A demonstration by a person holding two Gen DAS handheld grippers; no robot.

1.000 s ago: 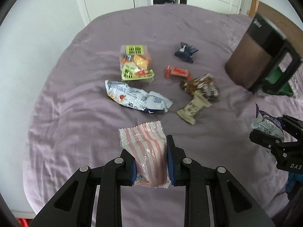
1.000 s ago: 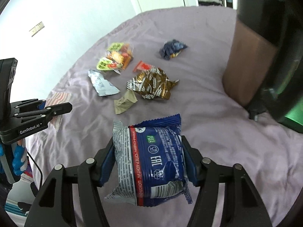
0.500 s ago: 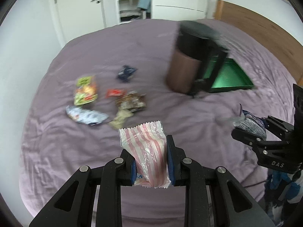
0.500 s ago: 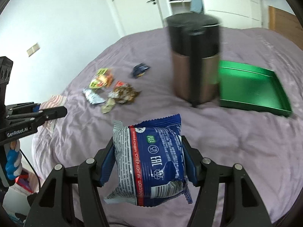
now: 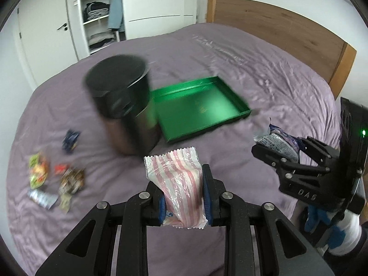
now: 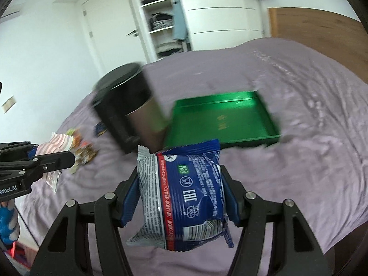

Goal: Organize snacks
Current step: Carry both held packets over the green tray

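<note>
My left gripper (image 5: 182, 192) is shut on a pink-and-white striped snack packet (image 5: 177, 179), held above the purple bed. My right gripper (image 6: 180, 193) is shut on a blue-and-white snack bag (image 6: 184, 195). It also shows in the left wrist view (image 5: 278, 142) at the right. A green tray (image 5: 202, 108) lies on the bed ahead, beside a dark cylindrical bin (image 5: 124, 101). The tray (image 6: 220, 119) and bin (image 6: 128, 103) also show in the right wrist view. Several loose snacks (image 5: 55, 174) lie at the left.
The purple bedspread (image 5: 253, 69) fills the scene. A wooden headboard (image 5: 276, 27) stands at the far right. White wardrobes with open shelves (image 5: 96, 13) and a door stand behind the bed. The left gripper's arm (image 6: 27, 165) shows at the left of the right wrist view.
Both views have swung right, away from the snack pile toward the bin and green tray. Both grippers still hold their packets.
</note>
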